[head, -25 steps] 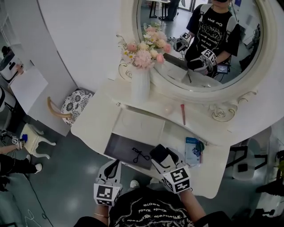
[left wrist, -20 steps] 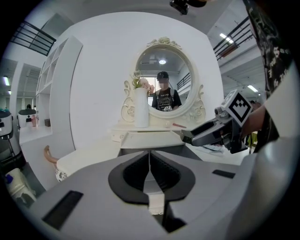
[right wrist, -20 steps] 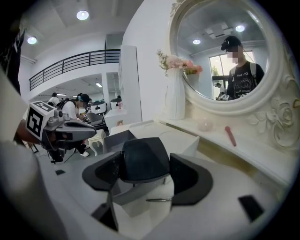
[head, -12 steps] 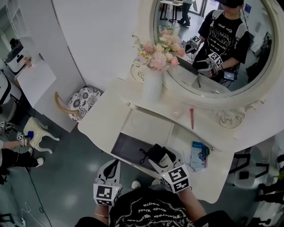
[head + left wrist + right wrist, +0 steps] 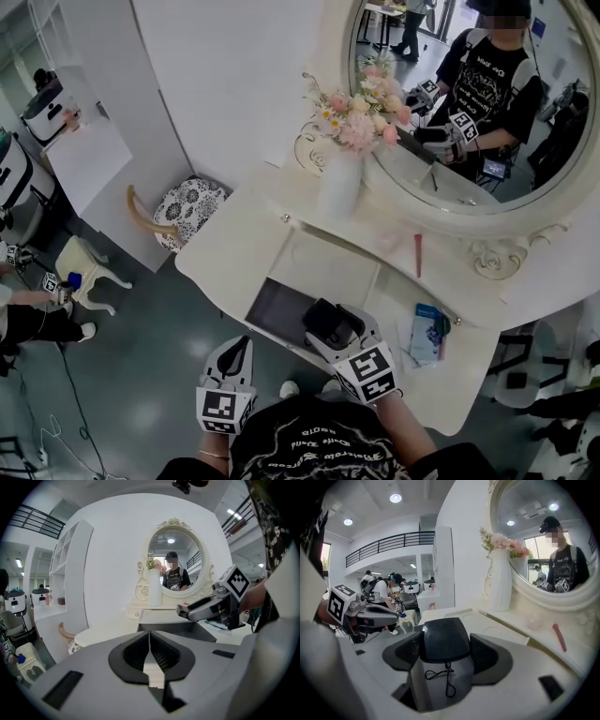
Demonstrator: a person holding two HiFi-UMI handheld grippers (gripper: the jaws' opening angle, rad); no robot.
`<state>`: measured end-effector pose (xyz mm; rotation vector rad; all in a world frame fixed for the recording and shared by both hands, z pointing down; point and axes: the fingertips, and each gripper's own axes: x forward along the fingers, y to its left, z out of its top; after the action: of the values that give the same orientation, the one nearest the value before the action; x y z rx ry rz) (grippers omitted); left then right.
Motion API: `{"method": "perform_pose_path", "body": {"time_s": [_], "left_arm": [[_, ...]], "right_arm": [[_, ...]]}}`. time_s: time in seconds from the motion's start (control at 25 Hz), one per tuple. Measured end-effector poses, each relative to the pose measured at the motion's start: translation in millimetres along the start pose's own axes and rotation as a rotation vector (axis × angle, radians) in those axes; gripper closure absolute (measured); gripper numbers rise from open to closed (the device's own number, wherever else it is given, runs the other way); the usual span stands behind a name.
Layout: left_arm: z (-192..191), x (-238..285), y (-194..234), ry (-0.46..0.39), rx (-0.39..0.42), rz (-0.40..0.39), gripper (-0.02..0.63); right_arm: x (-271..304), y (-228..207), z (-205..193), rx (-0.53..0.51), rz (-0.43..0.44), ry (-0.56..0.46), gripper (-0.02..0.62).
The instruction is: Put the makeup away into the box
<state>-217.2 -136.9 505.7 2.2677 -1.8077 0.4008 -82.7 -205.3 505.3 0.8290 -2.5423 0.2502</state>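
The task looks partly done, with one piece in transit. The right gripper reaches over the open, dark-lined box set into the front of the white surface, low in the middle of the head view. Its jaws are clamped on a black compact with rounded corners, gripped by its two sides and held above the box floor, not yet set down. Directly beneath it in the right gripper view lies a thin black looped tool, probably an eyelash curler, already inside the box; that one counts as put away. Still out on the surface are a pink stick lying under the mirror toward the right of the frame, and a blue packet near the right gripper, at the lower right. Whether the packet belongs with the makeup is unclear. The left gripper hangs at the bottom of the frame, short of the box, its jaws pressed together with nothing between them. What is left, by my reading: release the compact into the box, then fetch the pink stick and perhaps the packet.
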Motion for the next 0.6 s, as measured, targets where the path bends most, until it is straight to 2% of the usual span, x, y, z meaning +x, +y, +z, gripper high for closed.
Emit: {"method": "perform_pose_path", "body": {"time_s": [0.6], "left_arm": [[-7.7, -22.6, 22.6, 0.002, -0.012, 0.058, 0.583]], "right_arm": [[43.9, 34.1, 10.9, -0.032, 0.103, 0.028, 0.268]]}}
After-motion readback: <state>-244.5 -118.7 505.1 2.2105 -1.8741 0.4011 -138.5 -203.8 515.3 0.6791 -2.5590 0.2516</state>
